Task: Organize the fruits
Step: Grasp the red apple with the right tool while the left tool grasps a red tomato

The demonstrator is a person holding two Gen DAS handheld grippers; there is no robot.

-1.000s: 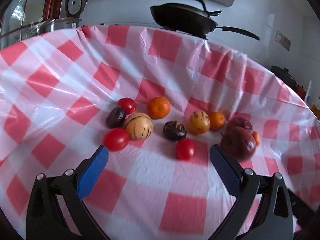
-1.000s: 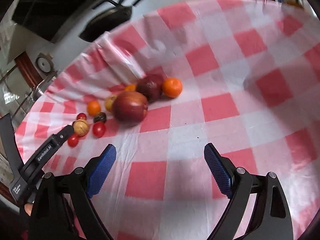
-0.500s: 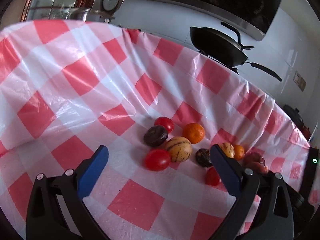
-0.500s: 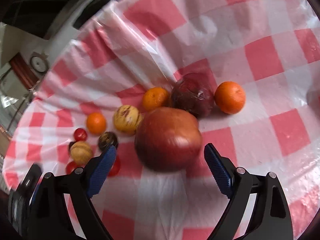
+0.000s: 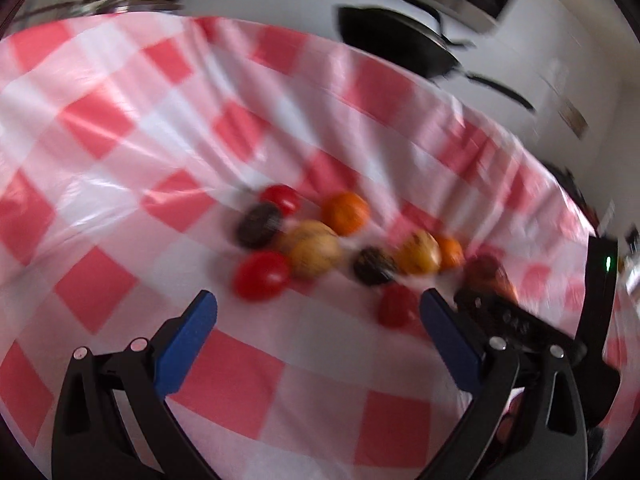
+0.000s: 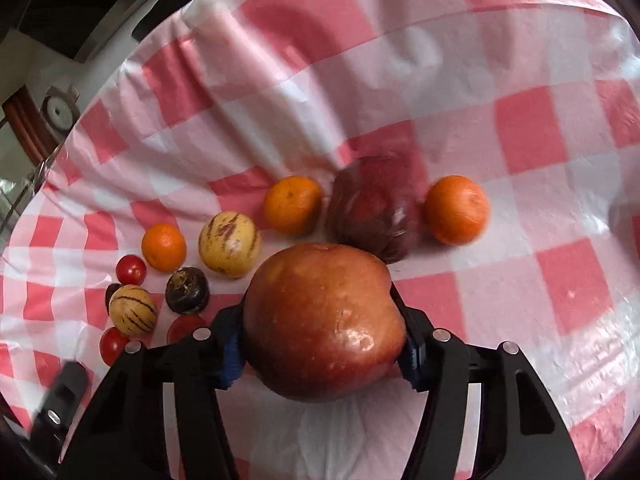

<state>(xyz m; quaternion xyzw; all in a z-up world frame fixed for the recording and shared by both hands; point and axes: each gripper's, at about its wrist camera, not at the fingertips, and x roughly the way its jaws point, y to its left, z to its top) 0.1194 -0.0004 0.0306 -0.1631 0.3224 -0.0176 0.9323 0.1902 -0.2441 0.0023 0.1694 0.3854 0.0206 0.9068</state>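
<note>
Checked tablecloth (image 6: 528, 136) covers the whole work surface and sags into a shallow dip, which is probably why the fruit sits bunched in one loose cluster rather than rolling off.

Big red apple (image 6: 324, 320) is the largest piece, so it makes sense as the first pick. Right gripper (image 6: 322, 344) straddles it at its widest part, jaws closing, blue pads against both flanks; apple fills the gap between them. Can't tell whether it is off the cloth.

Just behind it, touching or nearly so: dark red fruit (image 6: 376, 204), flanked by two oranges (image 6: 293, 205). To the left, spaced out: striped yellow melon (image 6: 230, 243), a third orange, a dark purple fruit (image 6: 187, 290), a smaller striped one, cherry tomatoes (image 6: 131, 269).

Left gripper (image 5: 316, 320) hangs over bare cloth short of the cluster, jaws wide apart, nothing between them. Likely staged for the small items nearest it. That view is motion-blurred, so exact spacing to the closest tomato (image 5: 262, 275) is unclear.
</note>
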